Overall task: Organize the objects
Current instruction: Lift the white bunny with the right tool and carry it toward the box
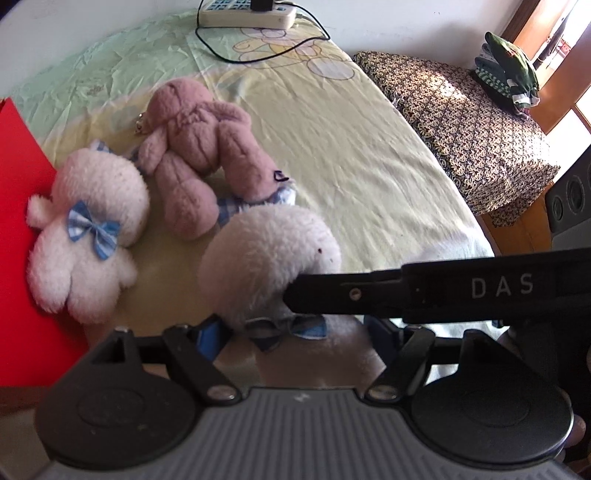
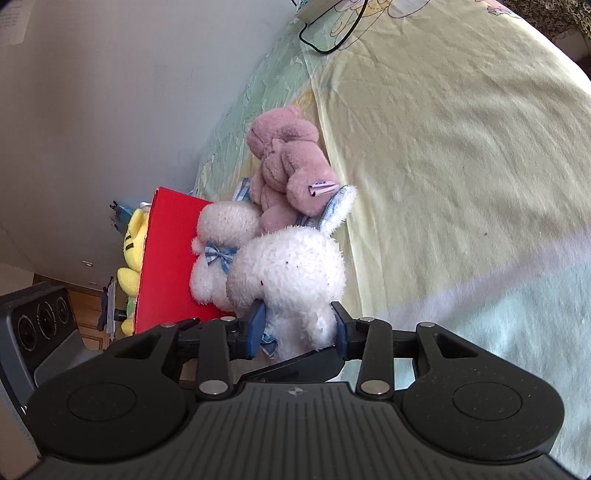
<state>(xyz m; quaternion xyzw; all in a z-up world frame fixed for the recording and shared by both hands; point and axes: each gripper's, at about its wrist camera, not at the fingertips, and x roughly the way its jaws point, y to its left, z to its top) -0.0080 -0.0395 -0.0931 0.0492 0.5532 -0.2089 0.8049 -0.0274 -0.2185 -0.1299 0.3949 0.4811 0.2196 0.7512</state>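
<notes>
right gripper: mine, blue pads pinching the lower body of the near white plush
left gripper: mine, jaws closed in on the same plush from below; the pads are mostly hidden behind fur, so I cannot tell if they press on it
near white plush: at the near edge of the bed sheet, head up, blue checked ear touching the pink plush
second white plush: lies flat with its blue bow up, against the red box
pink plush: lies between the two white ones
power strip: far end of the bed, black cable trailing
</notes>
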